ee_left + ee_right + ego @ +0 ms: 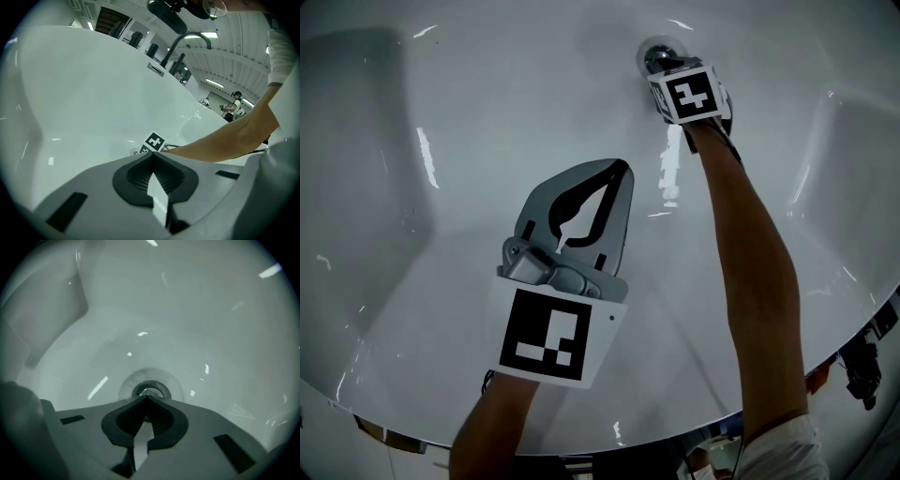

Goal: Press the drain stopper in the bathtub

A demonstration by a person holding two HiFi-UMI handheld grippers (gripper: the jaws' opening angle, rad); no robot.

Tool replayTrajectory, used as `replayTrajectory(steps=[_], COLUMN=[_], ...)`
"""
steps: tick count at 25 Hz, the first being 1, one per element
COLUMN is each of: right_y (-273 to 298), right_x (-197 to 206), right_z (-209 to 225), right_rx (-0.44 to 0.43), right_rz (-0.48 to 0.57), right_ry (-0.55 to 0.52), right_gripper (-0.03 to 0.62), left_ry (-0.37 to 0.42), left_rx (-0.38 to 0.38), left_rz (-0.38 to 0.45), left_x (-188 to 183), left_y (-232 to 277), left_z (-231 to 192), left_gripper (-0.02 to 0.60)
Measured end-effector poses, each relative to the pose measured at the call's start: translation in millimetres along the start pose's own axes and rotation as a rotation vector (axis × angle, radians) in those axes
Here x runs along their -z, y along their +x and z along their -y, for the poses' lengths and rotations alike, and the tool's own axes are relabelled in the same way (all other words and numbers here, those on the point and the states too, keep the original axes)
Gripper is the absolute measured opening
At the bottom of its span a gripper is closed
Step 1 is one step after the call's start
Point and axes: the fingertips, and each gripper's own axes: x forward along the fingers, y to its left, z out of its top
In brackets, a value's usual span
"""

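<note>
The chrome drain stopper (653, 52) sits in the floor of the white bathtub (487, 122), at the top of the head view. My right gripper (667, 73) reaches down to it under its marker cube. In the right gripper view the round stopper (150, 391) lies directly at the tips of the right gripper (147, 398), whose jaws are shut with nothing between them; I cannot tell whether they touch it. My left gripper (622, 170) hangs over the middle of the tub, shut and empty. The left gripper (151, 154) points toward the right one's marker cube (153, 143).
The tub's far rim carries a tall curved faucet (187, 40). A person (233, 105) stands far back in the room. The tub's near rim (581, 448) runs along the bottom of the head view, and a raised ledge (853, 159) sits at the right.
</note>
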Motion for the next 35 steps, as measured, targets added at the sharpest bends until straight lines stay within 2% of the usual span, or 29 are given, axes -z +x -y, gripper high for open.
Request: replayTrajectory(steps=[5,11,15,19,25,29,35], right_y=[-7.5,-56.3,-120.8,-187.5,-311.7,-401.1,-529.2], right_x=[18.8,0.8,-12.6,-30.2,-52.8,-67.3,-81.3], right_z=[14.2,3.5,-9.0,-24.6,-48.3,-78.0,-110.4], right_rx=[-0.015,-0.057,-0.07,-0.084,-0.105,-0.138,-0.139], right_rz=[0.068,0.152,0.217,0.3,0.439,0.534,0.652], right_ry=[0.17,0.181,0.22,0.263,0.291,0.264,0.23], right_gripper=[0.012,0.012,0.012,0.012,0.012,0.012,0.012], left_ry=[0.003,0.012,0.011,0.085,0.118,0.118,0.113], left_rx=[-0.02,-0.043,-0.055,-0.047,-0.059,-0.061,-0.071], left_rz=[-0.004,0.022,0.045,0.099,0.165,0.191,0.221], left_x=[0.5,-32.2,-66.4,-102.5,-159.9,-185.3,-214.9], left_y=[14.3,4.4,-24.9,-55.0,-116.5,-171.2,-233.4], left_z=[1.8,15.7,40.0,55.1,85.4,108.5,141.0], left_gripper=[0.006,0.006,0.006,0.006,0.006,0.006,0.006])
